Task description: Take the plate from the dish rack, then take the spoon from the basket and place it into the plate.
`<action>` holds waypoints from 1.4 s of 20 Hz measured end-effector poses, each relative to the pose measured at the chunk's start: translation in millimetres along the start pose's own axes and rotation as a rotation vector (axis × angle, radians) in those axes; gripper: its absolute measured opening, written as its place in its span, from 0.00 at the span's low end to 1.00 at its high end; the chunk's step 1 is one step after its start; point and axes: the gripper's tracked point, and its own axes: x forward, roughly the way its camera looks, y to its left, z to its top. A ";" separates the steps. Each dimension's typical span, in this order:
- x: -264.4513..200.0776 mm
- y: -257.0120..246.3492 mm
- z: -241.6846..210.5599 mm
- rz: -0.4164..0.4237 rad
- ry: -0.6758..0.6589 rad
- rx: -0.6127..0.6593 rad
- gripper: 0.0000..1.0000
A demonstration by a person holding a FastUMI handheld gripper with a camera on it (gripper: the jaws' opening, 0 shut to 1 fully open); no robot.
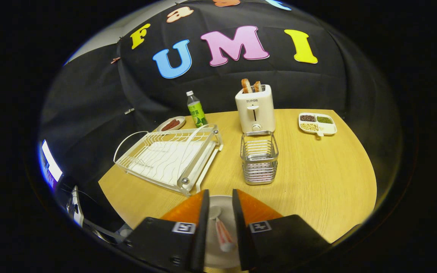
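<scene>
My tool hangs released above the plate on the counter, its fingers straddling the spoon without touching. The spoon lies in the plate, long axis parallel to the fingers, bowl toward the emptied basket ahead.

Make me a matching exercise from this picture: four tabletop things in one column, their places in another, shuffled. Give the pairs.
1. spoon
2. toaster
3. green bottle
4. dish rack

A. directly behind the wire basket
B. on the plate, between the gripper fingers, which stand apart
C. left of the basket
D. beside the small dish, beyond the rack

Pairs: 1-B, 2-A, 3-D, 4-C
</scene>
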 end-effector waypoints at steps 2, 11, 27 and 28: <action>0.2 -3.9 14.6 -0.017 -0.029 0.010 0.71; -47.8 -7.6 108.5 -0.150 -0.233 0.020 0.98; -181.9 99.2 240.7 -0.463 -0.633 -0.075 0.98; -183.4 109.4 236.9 -0.466 -0.636 -0.055 0.98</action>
